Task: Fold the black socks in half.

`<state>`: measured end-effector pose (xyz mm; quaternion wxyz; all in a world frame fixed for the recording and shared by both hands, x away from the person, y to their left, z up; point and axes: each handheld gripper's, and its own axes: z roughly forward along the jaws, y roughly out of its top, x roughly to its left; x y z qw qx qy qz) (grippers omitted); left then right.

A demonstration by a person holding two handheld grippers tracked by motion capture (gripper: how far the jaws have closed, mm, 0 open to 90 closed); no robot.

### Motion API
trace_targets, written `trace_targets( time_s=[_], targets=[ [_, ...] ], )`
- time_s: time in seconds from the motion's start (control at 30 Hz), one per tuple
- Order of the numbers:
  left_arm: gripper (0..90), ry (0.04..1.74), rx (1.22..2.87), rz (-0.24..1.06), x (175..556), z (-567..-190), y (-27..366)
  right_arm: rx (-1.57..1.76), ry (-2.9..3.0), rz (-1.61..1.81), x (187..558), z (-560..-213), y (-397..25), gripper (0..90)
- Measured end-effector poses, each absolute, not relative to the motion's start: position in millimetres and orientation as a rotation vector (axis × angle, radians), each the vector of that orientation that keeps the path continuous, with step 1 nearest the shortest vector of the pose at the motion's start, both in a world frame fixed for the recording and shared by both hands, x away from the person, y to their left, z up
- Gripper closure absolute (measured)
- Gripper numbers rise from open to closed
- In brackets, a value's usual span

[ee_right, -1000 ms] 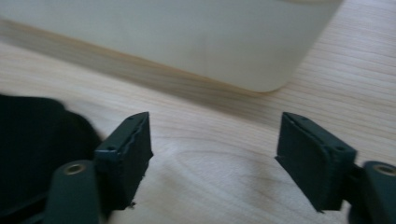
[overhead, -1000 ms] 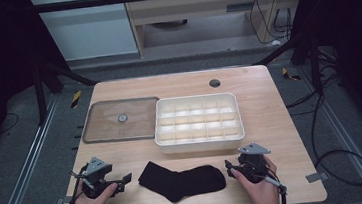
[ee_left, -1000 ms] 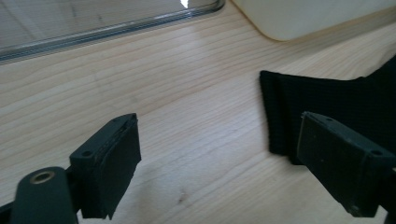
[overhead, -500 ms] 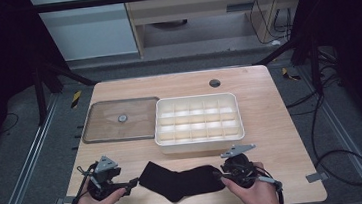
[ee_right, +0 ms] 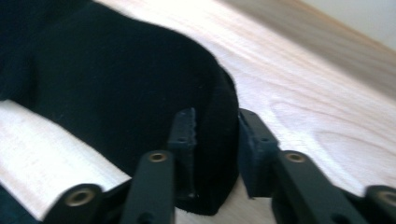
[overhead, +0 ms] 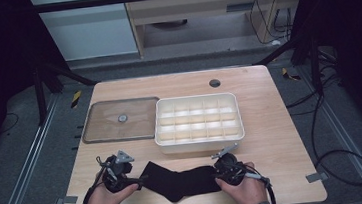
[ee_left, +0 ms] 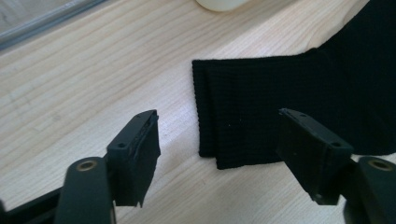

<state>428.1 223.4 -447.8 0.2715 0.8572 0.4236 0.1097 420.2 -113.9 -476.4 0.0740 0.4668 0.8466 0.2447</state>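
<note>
Overhead, a black knitted sock (overhead: 181,181) lies flat near the front edge of the pale wooden surface (overhead: 273,143), between the left gripper (overhead: 137,179) and the right gripper (overhead: 218,171), with a white compartmented plastic tray (overhead: 199,121) behind it. Along the left gripper's view, its fingers (ee_left: 135,154) stand wide apart, straddling the ribbed cuff and holding nothing. Along the right gripper's view, the fingers (ee_right: 184,135) are nearly closed, pinching the sock's rounded toe edge. Probably best: centre the cuff, then close squarely before lifting.
</note>
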Motion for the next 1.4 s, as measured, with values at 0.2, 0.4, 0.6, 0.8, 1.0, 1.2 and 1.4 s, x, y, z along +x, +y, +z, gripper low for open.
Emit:
trace_targets(
  time_s=[0.2,0.4,0.6,0.8,1.0,1.2,1.4],
  targets=[
    [41.4,1.126,2.364,0.261,437,-452,219,1.334,2.560,0.773,417,-467,-108,81.9],
    [51.7,1.123,2.447,0.274,446,-460,212,1.303,2.572,0.770,415,-463,-104,81.3],
    [56.9,1.165,2.444,0.211,455,-467,215,1.286,2.569,0.791,410,-462,-106,80.2],
    [64.2,1.144,2.475,0.162,459,-467,211,1.270,2.578,0.791,410,-464,-107,79.9],
    [74.2,1.143,2.477,0.134,460,-468,211,1.261,2.565,0.809,409,-458,-106,80.7],
    [79.2,1.144,2.456,0.107,459,-468,213,1.278,2.568,0.839,409,-457,-108,81.4],
    [80.2,1.128,2.443,0.138,456,-460,220,1.279,2.571,0.861,414,-458,-107,81.7]
  ],
)
